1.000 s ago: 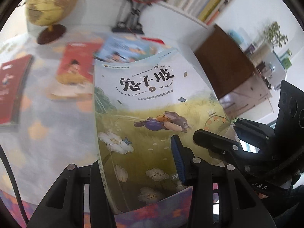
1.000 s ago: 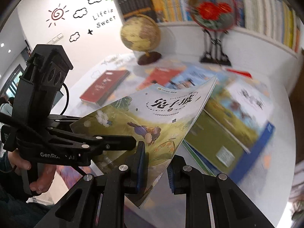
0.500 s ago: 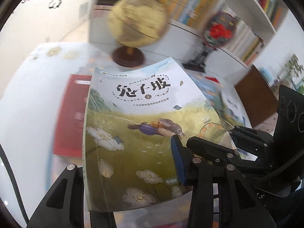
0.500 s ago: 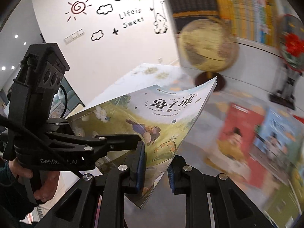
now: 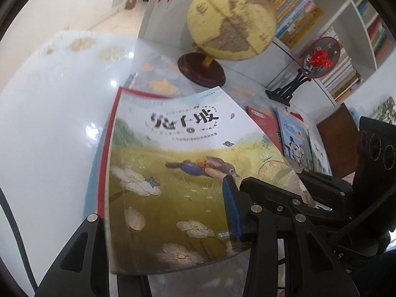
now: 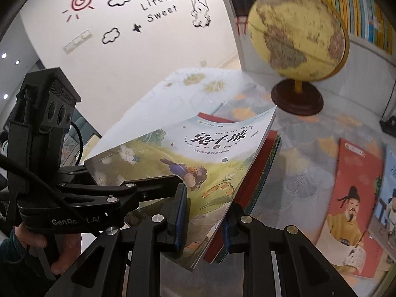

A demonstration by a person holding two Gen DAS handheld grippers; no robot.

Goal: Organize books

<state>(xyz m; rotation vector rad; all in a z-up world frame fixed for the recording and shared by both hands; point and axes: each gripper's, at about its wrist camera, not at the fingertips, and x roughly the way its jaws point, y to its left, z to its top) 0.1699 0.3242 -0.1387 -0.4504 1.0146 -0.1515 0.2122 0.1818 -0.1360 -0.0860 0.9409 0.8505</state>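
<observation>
rabbit book [image 5: 178, 163]: meadow cover, bowed, tilted | over red book [image 6: 262, 163] | other books flat on table

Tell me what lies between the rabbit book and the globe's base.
Only bare flowered tablecloth separates the rabbit book from the globe's base, seen in the right wrist view.

Bare bench [image 5: 49, 128] fills the frame's left; the globe [image 5: 231, 22] blocks upper centre, and flat books [image 6: 356, 198] crowd the right.
</observation>
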